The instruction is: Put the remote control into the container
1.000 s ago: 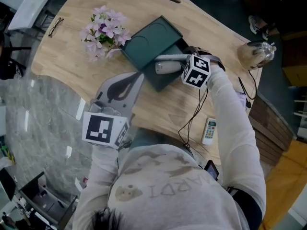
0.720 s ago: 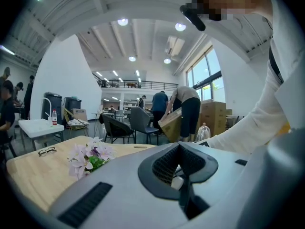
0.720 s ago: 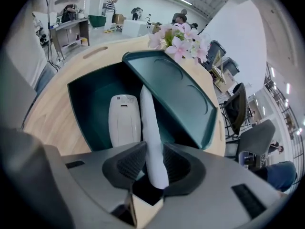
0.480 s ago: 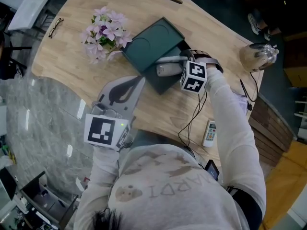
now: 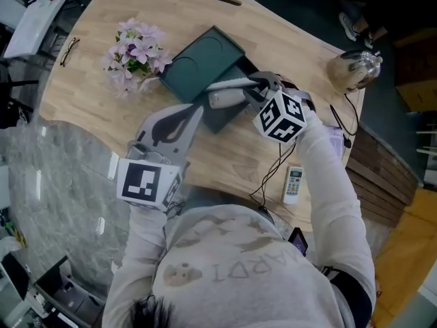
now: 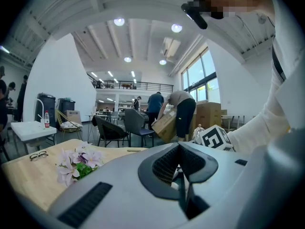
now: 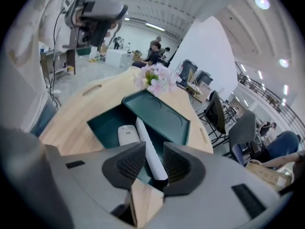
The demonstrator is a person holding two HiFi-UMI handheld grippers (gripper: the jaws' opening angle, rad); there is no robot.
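Note:
A dark green container (image 5: 220, 119) stands open on the wooden table, its lid (image 5: 201, 60) leaning back. My right gripper (image 5: 254, 87) reaches over its near rim, shut on a long white remote (image 7: 147, 144) that slants down into the box. A shorter white remote (image 7: 127, 135) lies flat on the container floor beside it. A third remote (image 5: 293, 184) rests on the table near the right edge. My left gripper (image 5: 193, 113) hovers just left of the container, shut, with nothing in it.
A bunch of pink flowers (image 5: 133, 53) lies left of the lid, with glasses (image 5: 68, 50) further left. A glass jar (image 5: 351, 67) stands at the far right. A black cable (image 5: 273, 173) trails across the table towards me. People move about in the room behind.
The right gripper's jaws have come together onto the long white remote. Its marker cube has tipped and drawn back a little from the container. The left gripper has stayed in place.

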